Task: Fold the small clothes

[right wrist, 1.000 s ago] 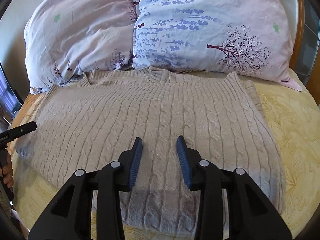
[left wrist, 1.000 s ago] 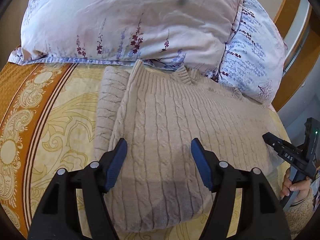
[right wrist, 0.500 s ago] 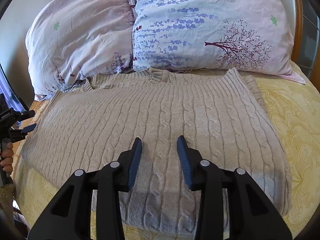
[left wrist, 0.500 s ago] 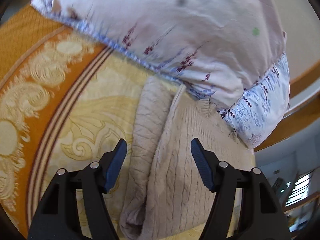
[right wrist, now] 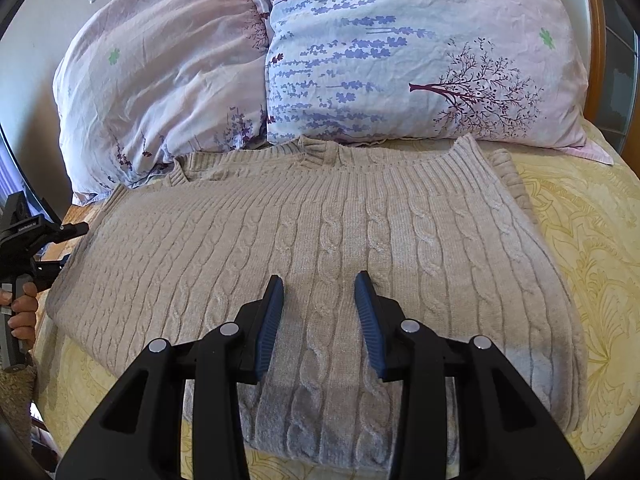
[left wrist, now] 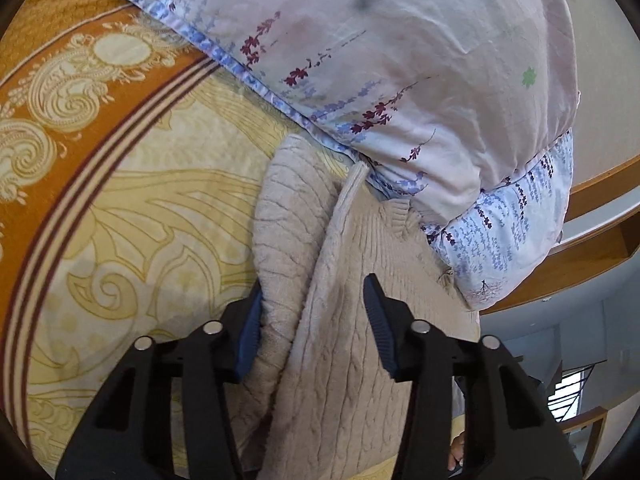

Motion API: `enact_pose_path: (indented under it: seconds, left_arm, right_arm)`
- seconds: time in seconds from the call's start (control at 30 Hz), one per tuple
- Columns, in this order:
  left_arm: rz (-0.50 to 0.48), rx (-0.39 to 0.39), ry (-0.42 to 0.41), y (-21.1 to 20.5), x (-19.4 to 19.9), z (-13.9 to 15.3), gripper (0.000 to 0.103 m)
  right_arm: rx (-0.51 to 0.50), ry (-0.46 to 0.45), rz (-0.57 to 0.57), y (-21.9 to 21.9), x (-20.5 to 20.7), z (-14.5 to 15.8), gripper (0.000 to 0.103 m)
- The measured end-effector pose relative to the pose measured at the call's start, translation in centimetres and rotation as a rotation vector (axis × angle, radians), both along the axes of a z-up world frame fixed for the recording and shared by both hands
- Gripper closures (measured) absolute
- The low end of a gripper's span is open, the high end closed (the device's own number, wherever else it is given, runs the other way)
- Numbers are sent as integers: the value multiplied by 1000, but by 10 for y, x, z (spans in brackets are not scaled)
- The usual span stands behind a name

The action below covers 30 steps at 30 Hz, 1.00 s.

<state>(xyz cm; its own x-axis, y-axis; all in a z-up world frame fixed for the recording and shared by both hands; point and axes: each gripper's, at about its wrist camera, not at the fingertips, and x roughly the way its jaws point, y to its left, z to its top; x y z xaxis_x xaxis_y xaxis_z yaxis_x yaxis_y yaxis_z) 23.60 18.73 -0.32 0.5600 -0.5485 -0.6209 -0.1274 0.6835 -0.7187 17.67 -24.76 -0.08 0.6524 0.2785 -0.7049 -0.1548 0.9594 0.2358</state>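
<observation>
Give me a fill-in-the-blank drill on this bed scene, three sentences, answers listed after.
1. The sweater lies on the bed with its collar toward the two ____.
2. Both the left gripper and the right gripper have their jaws ____.
3. In the left wrist view, the sweater's edge sits between the left gripper's ____ pads.

Missing words: pillows; open; blue

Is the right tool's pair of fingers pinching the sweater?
No, the right gripper hovers with its blue fingers spread apart above the beige sweater, which lies flat between them with no fabric pinched.
</observation>
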Motion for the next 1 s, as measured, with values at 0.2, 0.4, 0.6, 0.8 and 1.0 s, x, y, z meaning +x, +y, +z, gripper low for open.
enact_pose_path:
  seconds: [0.2,0.4,0.6,0.8,1.0]
  left_arm:
    - [-2,9,12,-12,1,-2,80]
    - [7,-25,-68,-22,-4,24,85]
    - [-29,-63,-164,-63,-4,65,88]
    - [-97,-124,-216,-125,6,89,89]
    - [-201,-164,-230,-204,21,97,90]
  right_arm:
    - [17,4,-7,0,0,1,63]
    - [150,16,-24,-19,-4,9,61]
    - [195,-34,-30,-36,-15,20,51]
    - [252,-53,-63,-63,-21,24,50]
    - [303,-66,-93,-91,-29,25,50]
